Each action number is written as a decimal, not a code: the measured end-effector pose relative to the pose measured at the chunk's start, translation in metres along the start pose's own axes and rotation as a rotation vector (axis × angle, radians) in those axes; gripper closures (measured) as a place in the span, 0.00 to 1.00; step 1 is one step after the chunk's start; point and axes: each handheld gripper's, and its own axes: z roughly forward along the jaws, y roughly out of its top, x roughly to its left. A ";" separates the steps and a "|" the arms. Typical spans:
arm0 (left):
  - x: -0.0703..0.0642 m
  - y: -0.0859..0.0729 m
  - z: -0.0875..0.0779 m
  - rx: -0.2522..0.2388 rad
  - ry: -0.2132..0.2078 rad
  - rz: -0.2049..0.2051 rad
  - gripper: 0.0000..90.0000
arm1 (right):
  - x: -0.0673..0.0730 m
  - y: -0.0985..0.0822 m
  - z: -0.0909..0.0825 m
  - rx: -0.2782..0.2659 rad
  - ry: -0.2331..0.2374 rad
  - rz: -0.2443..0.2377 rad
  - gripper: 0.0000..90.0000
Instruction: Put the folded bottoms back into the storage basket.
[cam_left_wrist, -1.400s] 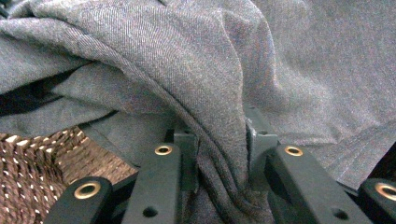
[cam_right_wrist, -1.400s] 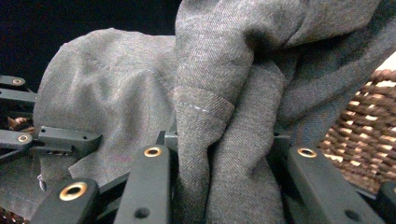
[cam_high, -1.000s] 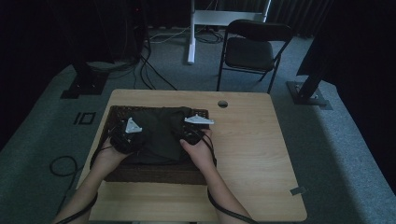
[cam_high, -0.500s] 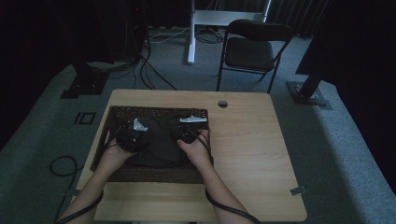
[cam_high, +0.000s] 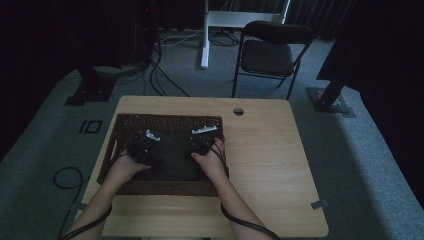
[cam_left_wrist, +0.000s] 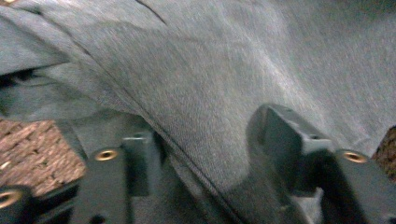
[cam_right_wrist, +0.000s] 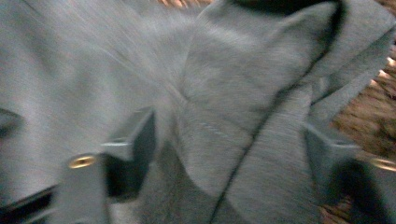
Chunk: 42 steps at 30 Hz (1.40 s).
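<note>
Table (cam_high: 270, 165): light wood, basket at its left half.
Basket (cam_high: 165, 120): dark wicker, holds the grey cloth (cam_high: 172, 152).
Left gripper (cam_left_wrist: 205, 154): jaws spread, cloth between them.
Right gripper (cam_right_wrist: 229, 154): jaws spread across a cloth fold.

We see a dim room w/ grey carpet floor (cam_high: 360, 165) and a light wood worktop (cam_high: 270, 165). Behind it: black folding chair (cam_high: 267, 55), white desk leg (cam_high: 204, 35), cables (cam_high: 160, 75) on the floor.

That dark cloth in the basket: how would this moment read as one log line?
cloth: grey, in wicker basket | left gripper: open, cloth between jaws | right gripper: open, fold between jaws
</note>
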 end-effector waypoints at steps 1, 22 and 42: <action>0.000 0.000 0.000 0.000 0.000 0.000 0.43 | 0.001 -0.001 0.001 0.009 -0.032 -0.022 0.26; 0.010 -0.005 -0.041 -0.169 0.047 -0.103 0.38 | -0.003 0.016 -0.038 -0.207 -0.033 -0.040 0.21; 0.002 -0.005 -0.057 -0.281 -0.068 -0.113 0.18 | -0.001 0.022 -0.061 -0.247 0.005 -0.073 0.21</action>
